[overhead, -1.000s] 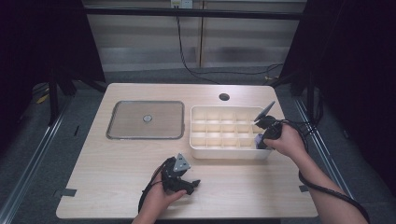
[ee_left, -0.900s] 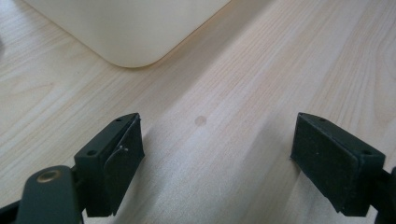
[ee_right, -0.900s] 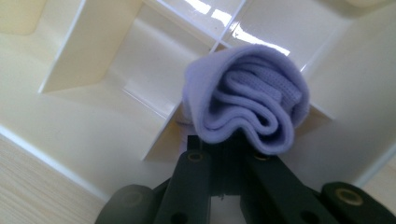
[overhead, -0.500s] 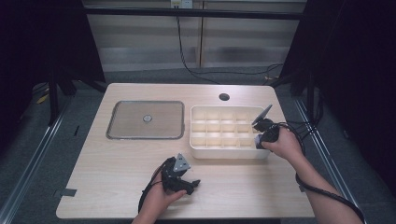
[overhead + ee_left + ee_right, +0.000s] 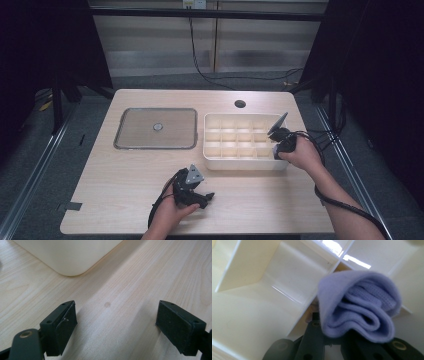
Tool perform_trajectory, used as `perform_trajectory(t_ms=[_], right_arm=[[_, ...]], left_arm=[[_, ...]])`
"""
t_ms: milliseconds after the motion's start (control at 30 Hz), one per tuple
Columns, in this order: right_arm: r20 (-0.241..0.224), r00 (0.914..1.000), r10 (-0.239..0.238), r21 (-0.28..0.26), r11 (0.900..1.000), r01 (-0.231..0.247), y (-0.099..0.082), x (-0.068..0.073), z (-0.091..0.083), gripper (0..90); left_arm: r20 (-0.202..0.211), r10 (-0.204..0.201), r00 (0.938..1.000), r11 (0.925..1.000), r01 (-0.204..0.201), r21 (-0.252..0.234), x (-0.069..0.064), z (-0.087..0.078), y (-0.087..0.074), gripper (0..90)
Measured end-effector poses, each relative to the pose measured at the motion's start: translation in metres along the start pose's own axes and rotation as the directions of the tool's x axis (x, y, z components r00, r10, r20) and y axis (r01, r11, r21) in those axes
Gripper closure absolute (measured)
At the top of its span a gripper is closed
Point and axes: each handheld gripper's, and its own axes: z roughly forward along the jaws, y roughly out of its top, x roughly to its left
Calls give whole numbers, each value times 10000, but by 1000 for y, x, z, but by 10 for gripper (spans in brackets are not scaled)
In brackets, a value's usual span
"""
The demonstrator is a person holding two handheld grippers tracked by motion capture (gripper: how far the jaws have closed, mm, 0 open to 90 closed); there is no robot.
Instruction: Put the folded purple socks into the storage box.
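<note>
A folded lilac cloth, perhaps a rolled sock, is pinched between the closed jaws of the right gripper and held just above the dividers of a cream compartment tray, near the tray's right end. It is gripped by its lower folds, so that the bundle stays rolled and can be lowered into a single cell rather than spread across several; which cell lies beneath it cannot be told. In the high view the right gripper is seen tilted over the tray's near right corner, the hand behind it at the table's right side, a placing that suits a short downward move into a compartment. The cells that can be seen are empty. The left gripper is rested low on the near middle of the table, its jaws standing wide apart with nothing between them, as its own view shows with bare wood there; it seems to be kept out of the way. A flat grey lid with a small knob lies to the left of the tray, presumably set aside so that the tray remains open for filling.
</note>
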Motion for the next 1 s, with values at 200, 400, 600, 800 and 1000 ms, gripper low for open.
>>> perform_trajectory(t_ms=[200, 400, 600, 800, 1000], right_arm=[[-99, 10000, -4, 46, 10000, 4, 1, -1, 0, 900], [-495, 9988, 61, -119, 9999, -67, -2, -6, -4, 870], [-420, 9991, -114, -136, 9998, 109, -2, -2, -12, 835], [-465, 9988, -167, -320, 9994, 152, -3, -3, -25, 837], [-438, 9990, -123, -467, 9989, 103, -5, -7, -40, 837]], left_arm=[[1, 3, 10000, 10000, -3, 4, 0, 0, 0, 162], [1, 3, 10000, 10000, -3, 6, 0, 0, 0, 162], [0, 3, 10000, 10000, -3, 5, 0, 0, 0, 163], [-4, -103, 9999, 9999, 103, -74, -1, 0, 0, 162], [-9, -98, 10000, 9999, 98, -95, -1, 1, 0, 162]])
